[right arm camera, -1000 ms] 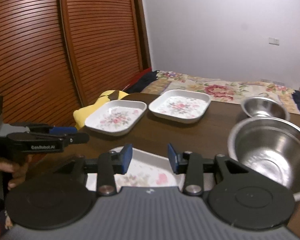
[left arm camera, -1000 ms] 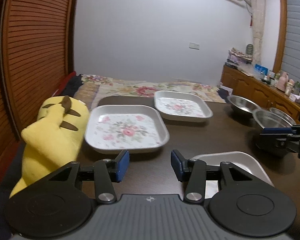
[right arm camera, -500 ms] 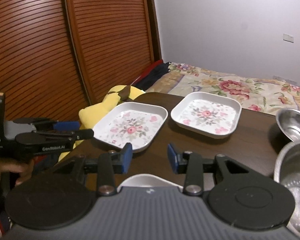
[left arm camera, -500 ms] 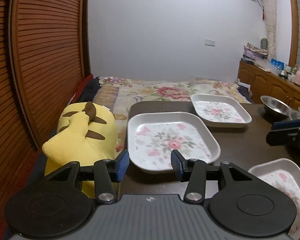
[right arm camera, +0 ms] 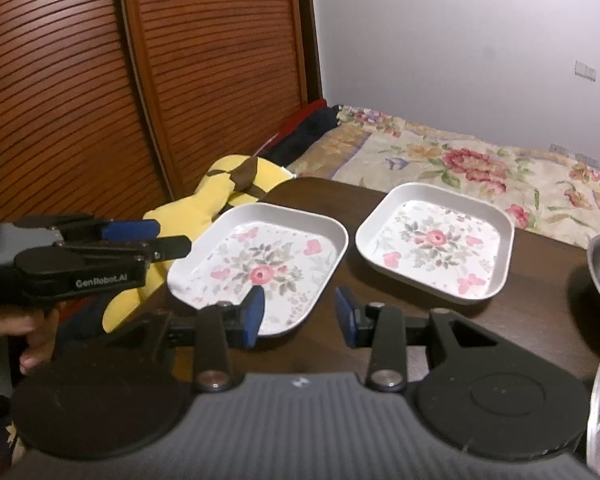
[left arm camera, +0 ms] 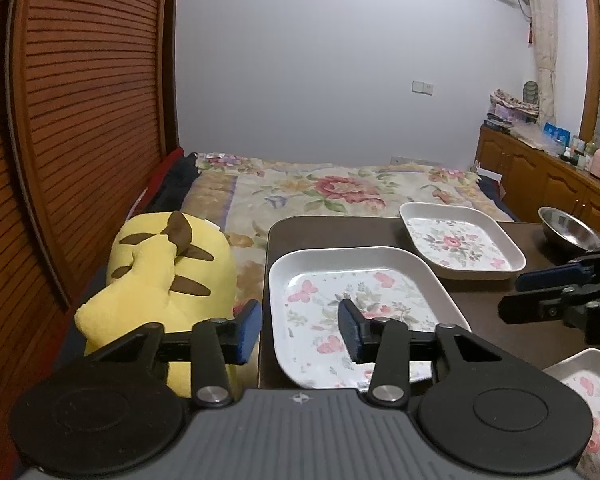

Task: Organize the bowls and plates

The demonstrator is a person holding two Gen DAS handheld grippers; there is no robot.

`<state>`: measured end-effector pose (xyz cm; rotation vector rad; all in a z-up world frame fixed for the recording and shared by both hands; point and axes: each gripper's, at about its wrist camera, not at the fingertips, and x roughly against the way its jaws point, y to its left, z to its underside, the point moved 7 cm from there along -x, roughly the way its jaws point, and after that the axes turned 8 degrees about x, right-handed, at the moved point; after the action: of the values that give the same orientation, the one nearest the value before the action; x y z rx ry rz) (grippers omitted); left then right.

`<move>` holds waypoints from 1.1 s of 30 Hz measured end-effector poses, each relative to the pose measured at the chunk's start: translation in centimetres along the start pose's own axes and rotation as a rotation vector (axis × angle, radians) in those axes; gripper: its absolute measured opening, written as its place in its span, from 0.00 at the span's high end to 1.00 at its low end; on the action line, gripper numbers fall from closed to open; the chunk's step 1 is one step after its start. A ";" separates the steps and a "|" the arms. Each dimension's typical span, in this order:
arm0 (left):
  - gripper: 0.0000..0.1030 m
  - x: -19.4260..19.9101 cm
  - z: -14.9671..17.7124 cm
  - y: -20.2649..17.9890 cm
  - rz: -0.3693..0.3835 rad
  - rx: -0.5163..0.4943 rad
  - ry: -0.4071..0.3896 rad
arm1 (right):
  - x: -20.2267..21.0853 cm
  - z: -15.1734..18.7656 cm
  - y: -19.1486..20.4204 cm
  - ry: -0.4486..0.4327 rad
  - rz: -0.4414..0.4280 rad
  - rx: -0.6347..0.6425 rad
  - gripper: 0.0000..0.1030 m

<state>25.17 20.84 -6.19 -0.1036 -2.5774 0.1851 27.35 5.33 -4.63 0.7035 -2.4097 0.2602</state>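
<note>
The left tongs (left arm camera: 298,332) straddle the near left rim of the near plate (left arm camera: 364,304), one pad outside the rim over the worktop's edge and the other above the flowered floor of the plate; their jaws have just been closing, with the rim between them, but the pads do not look pressed on it yet, so I read them as open and lining up for a pinch on that rim, the thinnest part a narrow jaw can take. The right tongs (right arm camera: 298,312) hang over the same plate's near right corner, part open with nothing between the pads, probably placed to steady or take the opposite side. Just right of the near plate, low in the left view, a third plate (left arm camera: 592,392) shows only its corner. Beyond the near plate and a little to its right lies the far plate (right arm camera: 436,240), a small gap apart, so each sits singly on the dark worktop (right arm camera: 540,312), none stacked, and the sorting seems barely begun. Right of the far plate stand steel bowls (left arm camera: 568,230), kept to their own side. Left of the near plate, off the worktop's edge, a yellow plush (left arm camera: 168,268) lies against the bed (left arm camera: 340,196).
</note>
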 end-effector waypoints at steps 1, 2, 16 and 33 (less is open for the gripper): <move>0.61 -0.2 0.1 0.1 0.007 0.006 0.008 | -0.3 0.0 0.0 0.007 -0.003 -0.007 0.61; 0.63 -0.4 0.2 0.2 0.013 0.012 0.014 | -0.7 0.0 -0.2 0.015 -0.005 -0.019 0.61; 0.80 -2.0 1.8 2.0 0.014 0.075 0.066 | -3.7 1.0 -1.1 0.094 -0.040 -0.123 0.69; 0.88 -2.7 2.1 2.1 0.040 0.101 0.098 | -5.6 1.3 -1.3 0.142 -0.089 -0.154 0.81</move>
<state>26.43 22.38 -9.71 -0.1237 -2.4652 0.3175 31.20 6.16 -9.02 0.6960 -2.2295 0.0835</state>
